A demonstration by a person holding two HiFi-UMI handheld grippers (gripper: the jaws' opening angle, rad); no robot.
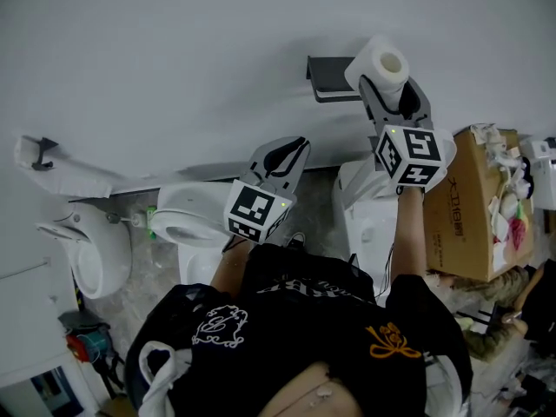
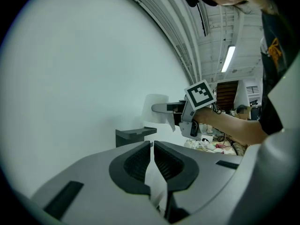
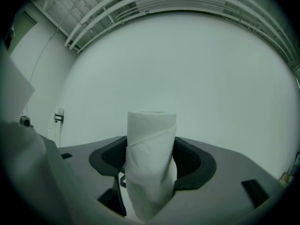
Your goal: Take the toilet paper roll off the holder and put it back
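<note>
- Plainly the toilet paper roll [image 1: 382,68] is off the holder [image 1: 323,78]. The right hand-held gripper [image 1: 391,94] pinches it across its soft sides, jaws spread wide around it. It hangs in the air just to the right of the dark bracket on the wall [image 1: 174,59].
- I judge the step in hand to be getting the roll back on. The open core [image 1: 392,62] faces the head camera rather than the bracket. The wrist would therefore need to turn until the bore lines up with whatever bar carries the roll, and then slide straight along that line.
- Grip pressure matters, since a hard squeeze would flatten the tube and make threading harder. The present hold looks firm enough.
- A loose sheet end [image 3: 147,191] wraps slantwise round the roll and droops below the jaws. It is best kept on the side away from the bracket so that it does not fold into the bore.
- The left hand-held gripper [image 1: 285,155] sits lower and to the left, well apart from the holder, with its jaws pressed almost together. It takes no part, and it should stay clear of the approach.
- Hard to make out:
  - The roll and the right jaws cover the bracket's right end in the head view, so I cannot tell which end the bar opens at.
  - The right gripper view shows only roll and blank wall, with no holder in it.
  - A pale strip shows in the slit of the left jaws, and I cannot tell whether it is paper or the wall behind.
</note>
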